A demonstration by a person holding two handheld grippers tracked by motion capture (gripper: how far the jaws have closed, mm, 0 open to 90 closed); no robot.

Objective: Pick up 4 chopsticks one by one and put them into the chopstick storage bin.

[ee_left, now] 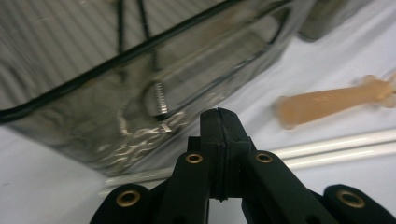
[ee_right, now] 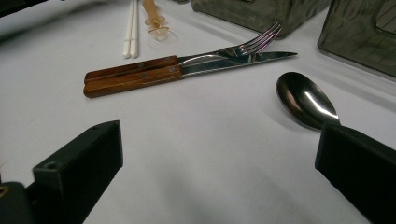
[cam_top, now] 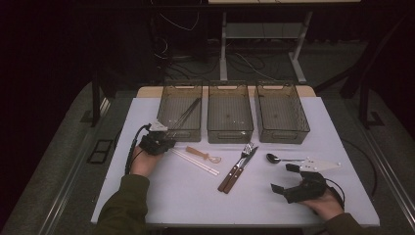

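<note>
Whisk [ee_left: 156, 100] in the left bin [ee_left: 70, 51] blurs behind the smoky wall, handle end cut off; spoon [ee_right: 306, 99] handle hidden behind right gripper's jaw; chopsticks [ee_left: 336, 149] run off pic's right edge.

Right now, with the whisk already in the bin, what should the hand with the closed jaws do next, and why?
Probably swing the left gripper toward the white chopsticks and open its jaws. Its jaws are shut and hold nothing, and it sits by the left bin, where the whisk already lies. The chopsticks lie closest to it on the table, just beside the peach-coloured utensil.
</note>
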